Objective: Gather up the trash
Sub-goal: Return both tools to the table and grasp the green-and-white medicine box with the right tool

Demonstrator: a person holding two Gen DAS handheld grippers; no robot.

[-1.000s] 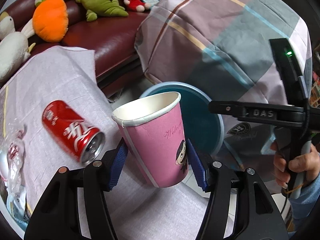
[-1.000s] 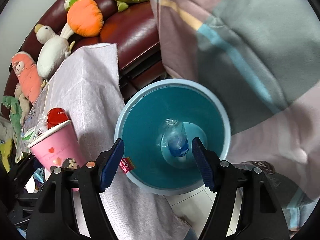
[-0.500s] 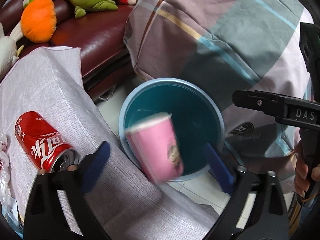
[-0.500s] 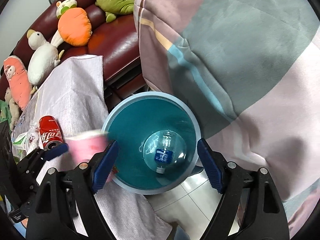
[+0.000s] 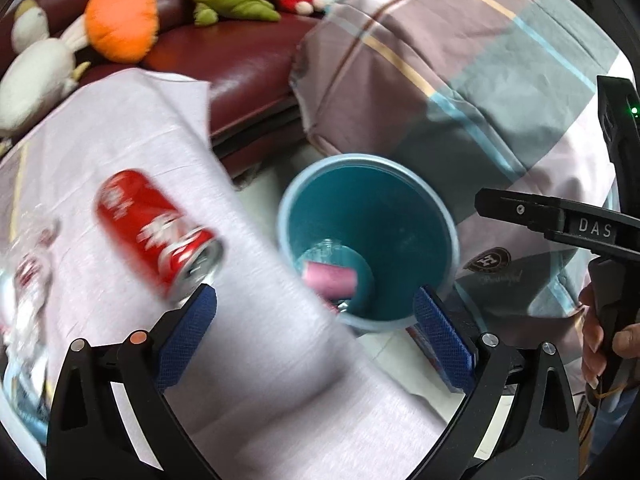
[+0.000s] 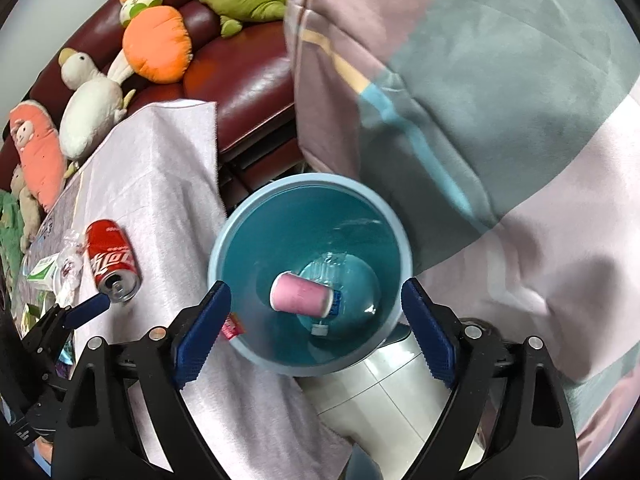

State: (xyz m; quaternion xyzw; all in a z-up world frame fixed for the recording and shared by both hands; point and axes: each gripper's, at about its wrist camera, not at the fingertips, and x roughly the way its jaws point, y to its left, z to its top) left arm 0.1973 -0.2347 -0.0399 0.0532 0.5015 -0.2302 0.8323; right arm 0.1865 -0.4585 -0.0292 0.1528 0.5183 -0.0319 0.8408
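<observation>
A pink paper cup (image 5: pixel 330 280) (image 6: pixel 302 294) lies on its side at the bottom of the blue bin (image 5: pixel 400 232) (image 6: pixel 308 178), on top of a clear plastic bottle (image 6: pixel 332 270). My left gripper (image 5: pixel 314 300) is open and empty, over the table edge beside the bin. A red soda can (image 5: pixel 156 232) (image 6: pixel 110 256) lies on the pale tablecloth (image 5: pixel 120 140), just past the left finger. My right gripper (image 6: pixel 316 288) hovers above the bin with its jaws opening and nothing between the pads. A hand (image 5: pixel 600 344) holds its handle.
Crumpled clear wrappers (image 5: pixel 28 276) and a green-white carton (image 6: pixel 42 272) lie at the table's left. A small red wrapper (image 6: pixel 232 326) sits by the bin rim. A plaid blanket (image 6: pixel 480 100) rises right of the bin. The maroon sofa (image 6: pixel 248 80) holds plush toys.
My left gripper opened and let go of the pink cup, which fell into the bin and now lies on the bottle. The right jaws spread wider.
</observation>
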